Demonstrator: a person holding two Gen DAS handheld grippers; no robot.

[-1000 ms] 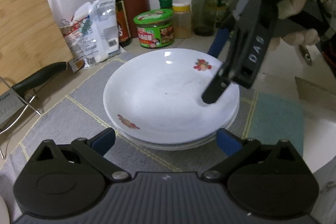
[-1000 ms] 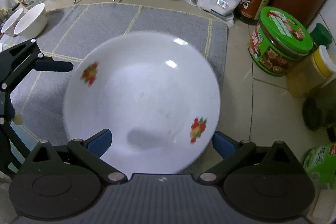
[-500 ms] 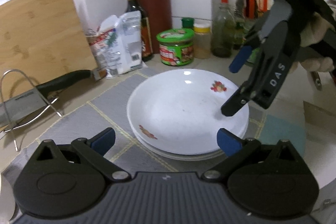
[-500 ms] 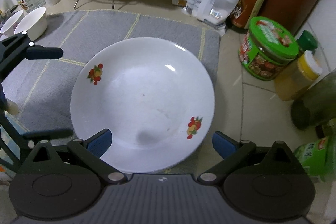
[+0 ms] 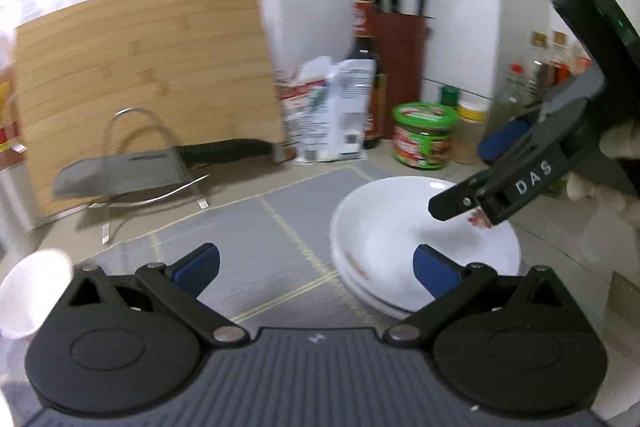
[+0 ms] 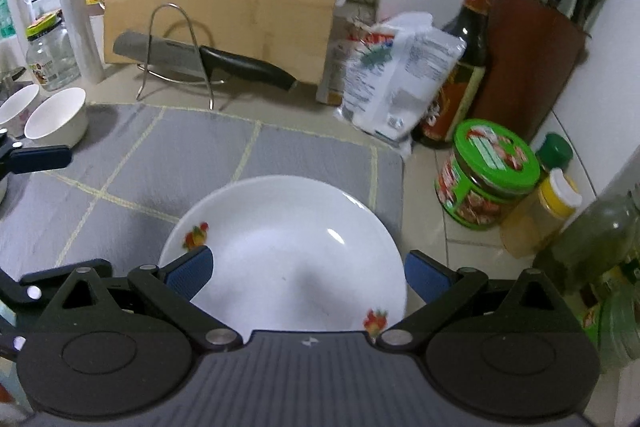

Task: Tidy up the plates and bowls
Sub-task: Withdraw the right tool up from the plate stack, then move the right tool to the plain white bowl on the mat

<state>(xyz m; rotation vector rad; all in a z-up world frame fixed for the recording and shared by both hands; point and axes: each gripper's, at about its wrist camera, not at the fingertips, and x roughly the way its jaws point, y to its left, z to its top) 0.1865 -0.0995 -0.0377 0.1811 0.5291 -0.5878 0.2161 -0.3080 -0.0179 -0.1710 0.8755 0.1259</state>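
In the left wrist view, the left gripper (image 5: 316,267) is seen with fingers spread wide and empty. 2 stacked plates (image 5: 400,247) lie on the grey mat (image 5: 248,227) toward the counter's right end. In the right wrist view, the right gripper (image 6: 306,273) is held above the plates, fingers wide, nothing grasped. 2 white bowls (image 6: 44,115) sit at the mat's far left corner.

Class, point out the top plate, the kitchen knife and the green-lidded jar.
top plate (image 6: 288,247): right wrist view, bare middle of its well.
kitchen knife (image 6: 244,67): right wrist view, black handle.
green-lidded jar (image 6: 494,157): right wrist view, its green lid.
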